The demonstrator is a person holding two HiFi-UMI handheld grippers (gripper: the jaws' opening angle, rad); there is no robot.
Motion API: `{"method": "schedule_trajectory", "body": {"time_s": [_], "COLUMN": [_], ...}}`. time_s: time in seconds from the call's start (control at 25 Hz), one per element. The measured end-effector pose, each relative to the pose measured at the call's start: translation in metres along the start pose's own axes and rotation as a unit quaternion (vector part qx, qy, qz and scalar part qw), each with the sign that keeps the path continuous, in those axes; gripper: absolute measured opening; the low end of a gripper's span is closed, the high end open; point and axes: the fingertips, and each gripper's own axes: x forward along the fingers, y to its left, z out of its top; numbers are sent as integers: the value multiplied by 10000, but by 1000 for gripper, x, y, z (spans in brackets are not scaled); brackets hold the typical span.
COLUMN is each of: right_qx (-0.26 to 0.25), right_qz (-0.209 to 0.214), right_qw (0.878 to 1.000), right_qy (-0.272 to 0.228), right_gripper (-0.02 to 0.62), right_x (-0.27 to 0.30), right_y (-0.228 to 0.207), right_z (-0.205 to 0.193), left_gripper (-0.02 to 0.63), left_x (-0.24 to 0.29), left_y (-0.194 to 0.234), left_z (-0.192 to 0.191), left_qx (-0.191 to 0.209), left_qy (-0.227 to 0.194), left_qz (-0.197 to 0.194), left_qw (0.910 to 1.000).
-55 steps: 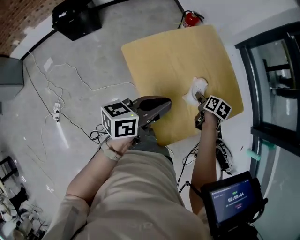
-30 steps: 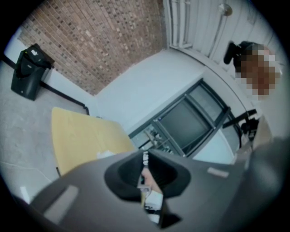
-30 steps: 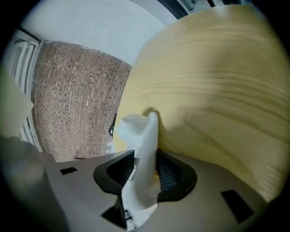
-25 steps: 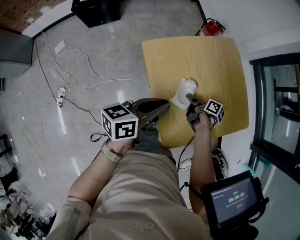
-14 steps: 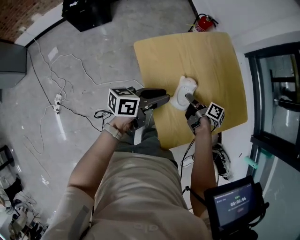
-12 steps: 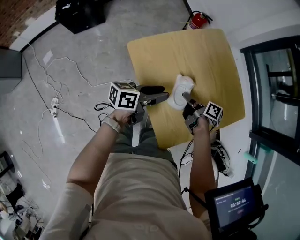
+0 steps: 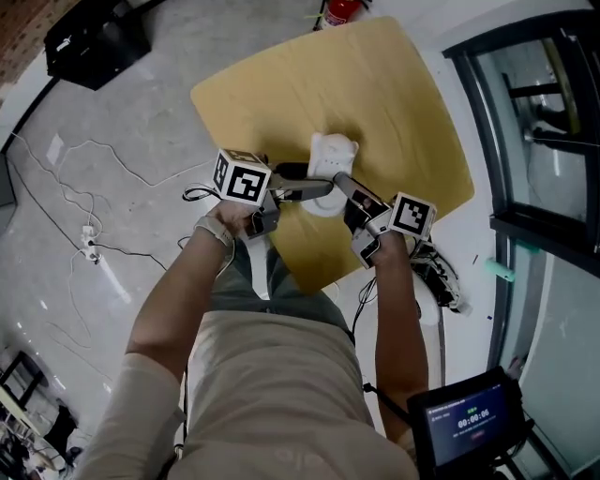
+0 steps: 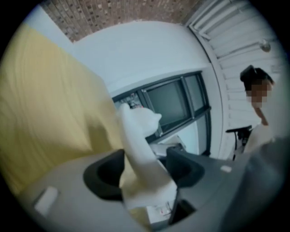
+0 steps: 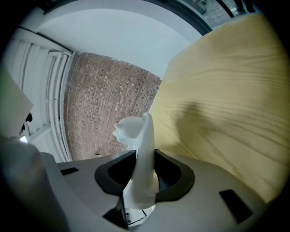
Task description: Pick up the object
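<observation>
A white cat-shaped object (image 7: 330, 161) stands over the yellow wooden table (image 7: 394, 84). My right gripper (image 7: 341, 184) reaches it from the lower right and is shut on it. In the right gripper view both dark pads pinch the thin white body (image 9: 144, 156). My left gripper (image 7: 322, 185) comes in from the left. Its jaws are opening, and the white object (image 8: 139, 145) stands between them in the left gripper view. The object leans toward the left pad, and a gap shows on the right side.
A red fire extinguisher (image 7: 339, 9) stands past the table's far edge. A black box (image 7: 89, 42) and loose cables (image 7: 89, 230) lie on the grey floor at left. A dark window frame (image 7: 525, 141) runs along the right. A person (image 8: 260, 118) stands by the white wall.
My left gripper has swung right from beside the table until its jaws straddle the white object, and they have spread apart. The right gripper has kept hold of the object.
</observation>
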Motion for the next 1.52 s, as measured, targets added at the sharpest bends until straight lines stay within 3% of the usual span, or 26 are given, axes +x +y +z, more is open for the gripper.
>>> {"method": "schedule_trajectory", "body": {"time_s": [0.2, 0.4, 0.64, 0.8, 1.0, 1.2, 1.52], "right_qx": [-35, -856, -1756, -2233, -3142, -4056, -5200], "right_qz": [147, 116, 350, 549, 716, 852, 526], "right_qw": [9999, 9962, 9838, 9717, 9354, 8834, 8023], "right_qy": [-24, -98, -85, -544, -1453, -2188, -2884], "right_gripper": [133, 133, 133, 133, 133, 133, 133], "right_x": [1, -1, -3, -16, -49, -89, -149], "right_y": [11, 30, 85, 147, 232, 295, 351], "right_z": [-5, -3, -1, 5, 18, 29, 8], "left_gripper": [235, 202, 164, 161, 155, 150, 144], "left_x": [-3, -9, -28, -43, -54, -49, -39], "left_y": [1, -9, -49, -104, -188, -260, -342], "left_z": [-3, 5, 32, 58, 94, 119, 105], "left_qx": [-197, -3, 1015, 1790, 2921, 3975, 5259], "left_qy": [29, -245, -404, -410, -561, -691, -444], "left_qz": [179, 303, 279, 227, 127, -72, -300], "left_qw": [9996, 9992, 9936, 9827, 9547, 9150, 8488]}}
